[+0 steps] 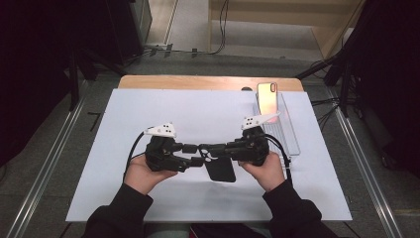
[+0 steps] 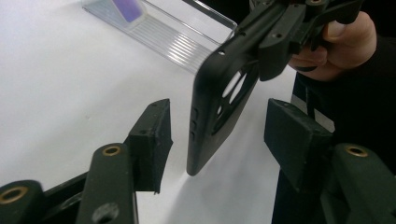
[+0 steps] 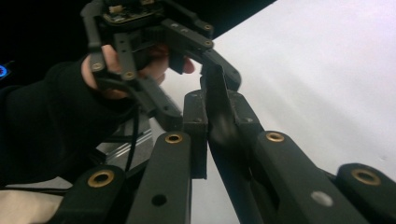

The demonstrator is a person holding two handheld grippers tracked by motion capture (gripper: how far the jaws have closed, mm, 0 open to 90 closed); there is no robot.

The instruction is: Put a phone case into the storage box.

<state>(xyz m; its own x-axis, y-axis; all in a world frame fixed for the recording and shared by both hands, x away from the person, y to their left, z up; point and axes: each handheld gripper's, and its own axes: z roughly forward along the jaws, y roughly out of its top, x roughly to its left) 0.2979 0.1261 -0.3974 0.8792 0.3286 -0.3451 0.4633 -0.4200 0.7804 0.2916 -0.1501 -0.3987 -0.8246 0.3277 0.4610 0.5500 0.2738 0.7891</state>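
Step in hand: handover of black phone case (image 2: 219, 107) between tongs, above near-middle of white table sheet (image 1: 148, 104).

Right gripper (image 3: 217, 119) clamped on case's upper end.

Left gripper (image 2: 217, 140) jaws apart, straddling case's free end, pads not touching.

Case hangs on edge above sheet; long axis steeply tilted, free end down toward sheet.

Next move, by judgement: left jaws close squarely on case's flat faces before right lets go.

Clear tray (image 1: 289, 134) with phone (image 1: 267, 96) at far right edge.

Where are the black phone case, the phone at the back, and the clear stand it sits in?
black phone case (image 2: 212, 121), left gripper view, on its side edge by the buttons
phone (image 1: 267, 97), high view, on its shiny back
clear stand (image 1: 289, 139), high view, on its ribbed base
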